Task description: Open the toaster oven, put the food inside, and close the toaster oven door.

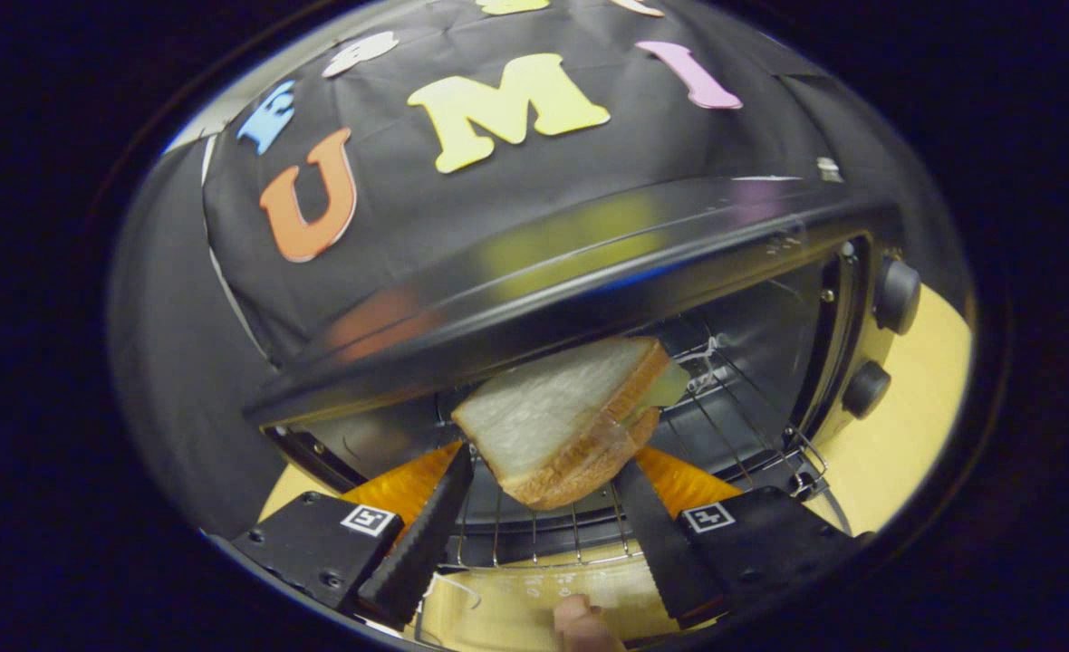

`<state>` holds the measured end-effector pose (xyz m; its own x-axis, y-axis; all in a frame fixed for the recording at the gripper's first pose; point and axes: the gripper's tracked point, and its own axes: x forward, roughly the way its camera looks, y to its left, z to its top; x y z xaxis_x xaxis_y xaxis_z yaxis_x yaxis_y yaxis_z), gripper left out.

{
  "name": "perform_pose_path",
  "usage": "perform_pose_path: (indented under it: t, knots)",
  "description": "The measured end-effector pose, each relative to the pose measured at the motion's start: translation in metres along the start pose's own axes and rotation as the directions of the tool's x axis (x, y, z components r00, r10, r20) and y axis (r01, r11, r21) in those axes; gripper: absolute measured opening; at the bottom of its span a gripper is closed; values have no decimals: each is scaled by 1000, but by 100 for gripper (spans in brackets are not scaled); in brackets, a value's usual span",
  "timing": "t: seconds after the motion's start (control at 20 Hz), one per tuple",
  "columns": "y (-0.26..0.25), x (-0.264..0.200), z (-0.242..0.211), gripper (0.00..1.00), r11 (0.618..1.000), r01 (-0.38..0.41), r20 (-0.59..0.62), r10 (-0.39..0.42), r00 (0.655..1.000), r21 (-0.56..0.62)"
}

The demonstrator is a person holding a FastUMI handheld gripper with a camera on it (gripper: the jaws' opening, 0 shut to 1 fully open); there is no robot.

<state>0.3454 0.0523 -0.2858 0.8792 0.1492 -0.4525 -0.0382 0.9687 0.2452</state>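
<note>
door: open | gripper (pixel 548 471) pinching sandwich (pixel 571 421) over rack (pixel 725 398) at oven (pixel 589 263) mouth | left: release sandwich, shut door

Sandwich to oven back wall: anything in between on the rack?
Gripper view: bare wire rack beyond the sandwich, held between the tongs at the toaster oven mouth.
</note>
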Motion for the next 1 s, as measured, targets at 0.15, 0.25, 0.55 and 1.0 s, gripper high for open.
perform_pose_path:
  t: [0.15,0.25,0.55,1.0]
  knots:
    - [-4,-2,-19,100,974,74,-77,-92,993,-212]
    - [-1,-12,-23,100,975,82,-93,-103,990,-206]
    - [-7,-62,-42,100,979,80,-131,-105,986,-187]
    - [10,-169,-106,100,989,92,-197,-113,974,-114]
